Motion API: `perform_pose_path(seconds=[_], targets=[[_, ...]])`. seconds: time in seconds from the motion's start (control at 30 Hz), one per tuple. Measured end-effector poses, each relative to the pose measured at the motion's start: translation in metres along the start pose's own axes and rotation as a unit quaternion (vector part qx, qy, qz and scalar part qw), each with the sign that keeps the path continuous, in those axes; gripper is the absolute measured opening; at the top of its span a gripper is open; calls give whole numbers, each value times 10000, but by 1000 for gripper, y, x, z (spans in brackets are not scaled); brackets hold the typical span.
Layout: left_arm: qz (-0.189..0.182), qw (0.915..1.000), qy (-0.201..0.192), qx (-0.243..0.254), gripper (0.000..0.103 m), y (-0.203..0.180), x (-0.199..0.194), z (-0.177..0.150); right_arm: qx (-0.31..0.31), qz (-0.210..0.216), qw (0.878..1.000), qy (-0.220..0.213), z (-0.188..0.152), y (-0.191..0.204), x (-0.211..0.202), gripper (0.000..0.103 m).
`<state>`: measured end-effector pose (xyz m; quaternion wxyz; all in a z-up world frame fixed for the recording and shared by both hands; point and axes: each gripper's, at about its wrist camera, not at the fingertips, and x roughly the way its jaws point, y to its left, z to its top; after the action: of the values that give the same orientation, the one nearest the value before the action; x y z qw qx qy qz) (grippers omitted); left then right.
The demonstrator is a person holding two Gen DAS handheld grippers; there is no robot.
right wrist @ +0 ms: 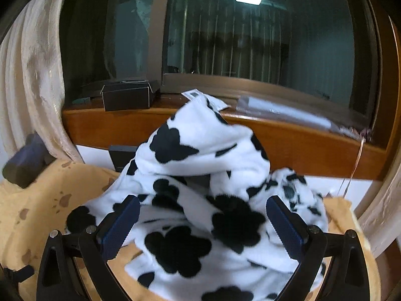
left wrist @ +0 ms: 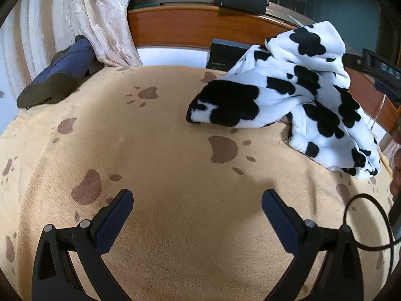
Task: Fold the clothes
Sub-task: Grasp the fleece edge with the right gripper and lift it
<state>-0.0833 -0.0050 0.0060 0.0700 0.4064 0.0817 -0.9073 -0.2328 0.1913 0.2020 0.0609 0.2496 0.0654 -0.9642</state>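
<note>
A fluffy white garment with black cow patches (left wrist: 295, 95) lies in a crumpled heap at the right of a tan blanket with brown paw prints (left wrist: 163, 150). My left gripper (left wrist: 198, 200) hovers open over bare blanket, well short of the garment, with nothing between its fingers. In the right wrist view the same garment (right wrist: 200, 200) rises in a peak right in front. My right gripper (right wrist: 203, 208) is open, its blue pads (right wrist: 120, 223) standing on either side of the heap without closing on it.
A folded navy and dark olive garment (left wrist: 57, 75) lies at the blanket's far left, beside a cream curtain (left wrist: 75, 17). A wooden ledge (right wrist: 300, 140) under the window carries dark boxes (right wrist: 126, 96). A black cable (left wrist: 368, 220) loops at the right.
</note>
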Motion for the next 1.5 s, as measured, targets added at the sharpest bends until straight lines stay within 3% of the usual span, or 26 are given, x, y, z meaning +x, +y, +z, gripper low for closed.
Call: perform_pose_path(seconds=[0.23,0.73,0.93,1.1,1.17,1.23,1.3,1.4,1.5], targets=[[-47,10000,68,41,103,-3,3,-1,-481,-323,9982,-160,5,18,15,102],[-158,9994,277,-115,103,1,10,-2,-884,-583,9939,-320,22,29,46,102],[-152,9994,292,-119,103,1,10,-1,-726,-421,9963,-181,38,17,72,102],[-133,9994,302,-108,103,0,10,-2,-276,201,9991,258,49,-5,98,101],[-117,9994,306,-100,103,0,11,-2,-165,350,9989,272,50,-8,98,90],[-99,9994,307,-91,103,0,11,-2,-152,464,9982,358,50,-8,97,48],[-93,9994,311,-90,103,-1,11,-3,-209,715,9959,507,48,-3,99,24],[-94,9994,314,-91,103,-1,12,-3,-384,941,9935,516,43,2,93,13],[-87,9994,313,-90,103,-1,12,-3,-340,1129,9922,409,39,0,76,11]])
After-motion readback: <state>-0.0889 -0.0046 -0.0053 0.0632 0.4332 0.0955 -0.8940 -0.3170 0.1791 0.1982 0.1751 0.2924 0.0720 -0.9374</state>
